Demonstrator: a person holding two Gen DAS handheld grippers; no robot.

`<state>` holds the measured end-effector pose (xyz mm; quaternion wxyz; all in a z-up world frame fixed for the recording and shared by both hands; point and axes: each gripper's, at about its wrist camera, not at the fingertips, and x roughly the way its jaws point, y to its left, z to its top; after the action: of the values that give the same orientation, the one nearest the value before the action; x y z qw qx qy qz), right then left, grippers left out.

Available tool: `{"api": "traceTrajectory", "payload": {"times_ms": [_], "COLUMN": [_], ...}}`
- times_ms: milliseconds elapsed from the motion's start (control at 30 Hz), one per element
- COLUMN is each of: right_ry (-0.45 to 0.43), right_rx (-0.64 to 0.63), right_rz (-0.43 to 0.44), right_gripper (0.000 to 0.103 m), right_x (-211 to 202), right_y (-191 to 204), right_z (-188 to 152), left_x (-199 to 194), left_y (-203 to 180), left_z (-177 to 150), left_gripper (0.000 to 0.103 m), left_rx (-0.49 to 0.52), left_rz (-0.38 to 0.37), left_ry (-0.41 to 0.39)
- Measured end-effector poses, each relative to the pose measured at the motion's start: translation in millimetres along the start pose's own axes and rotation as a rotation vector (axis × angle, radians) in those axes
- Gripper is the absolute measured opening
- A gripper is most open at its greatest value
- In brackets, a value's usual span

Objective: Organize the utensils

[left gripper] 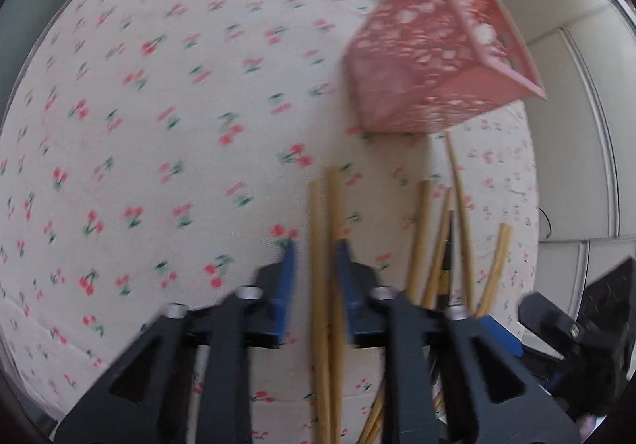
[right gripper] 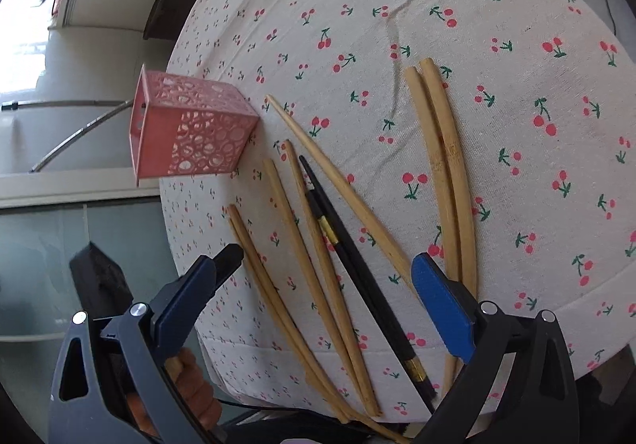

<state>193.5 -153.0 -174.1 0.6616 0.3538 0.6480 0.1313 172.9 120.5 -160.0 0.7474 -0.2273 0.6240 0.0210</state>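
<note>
Left wrist view: left gripper (left gripper: 314,265) partly open, pads astride a pair of bamboo chopsticks (left gripper: 328,245) without pressing. Their long axis runs along the fingers; pink holder (left gripper: 421,62) lies ahead-right on the tablecloth (left gripper: 159,126).

Bright daylight, L view motion-blurred
</note>
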Motion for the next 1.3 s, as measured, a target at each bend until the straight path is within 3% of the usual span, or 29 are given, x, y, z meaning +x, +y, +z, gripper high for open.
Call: {"api": "traceTrajectory", "payload": {"times_ms": [200, 300, 533, 700, 767, 900, 1067, 1200, 1233, 1267, 1300], "right_ry": [0.014, 0.006, 0.001, 0.005, 0.0, 0.003, 0.016, 0.016, 0.018, 0.018, 0.017], "right_rx": [0.048, 0.034, 0.069, 0.082, 0.073, 0.059, 0.011, 0.0, -0.001, -0.003, -0.005], "right_rz": [0.102, 0.111, 0.109, 0.089, 0.085, 0.089, 0.059, 0.029, 0.026, 0.025, 0.023], "right_gripper": [0.096, 0.096, 0.096, 0.096, 0.096, 0.096, 0.096, 0.096, 0.096, 0.096, 0.096], "right_x": [-5, -8, -19, -22, -24, -22, -14, -8, -7, -7, -8], "right_y": [5, 10, -5, -14, -14, -8, 2, 4, 4, 3, 2], "right_z": [-1, -1, 0, 1, 1, 1, -1, -2, -2, -3, -3], "left_x": [-27, -23, -9, 5, 7, 9, 12, 23, 26, 27, 27], "left_y": [20, 20, 6, -15, -20, -22, -18, -49, -57, -60, -60], "left_z": [-12, -15, -5, 0, 0, 1, 2, -8, -11, -12, -12], "left_gripper": [0.046, 0.047, 0.046, 0.039, 0.037, 0.034, 0.031, 0.03, 0.027, 0.013, 0.007], "left_rx": [-0.082, -0.073, -0.032, 0.029, 0.031, 0.006, 0.035, 0.156, 0.18, 0.194, 0.188], "left_rz": [-0.07, -0.062, -0.006, 0.126, 0.14, 0.099, 0.14, 0.245, 0.27, 0.283, 0.282], "left_ry": [0.045, 0.056, -0.014, -0.053, -0.058, -0.037, -0.038, -0.081, -0.097, -0.113, -0.115]}}
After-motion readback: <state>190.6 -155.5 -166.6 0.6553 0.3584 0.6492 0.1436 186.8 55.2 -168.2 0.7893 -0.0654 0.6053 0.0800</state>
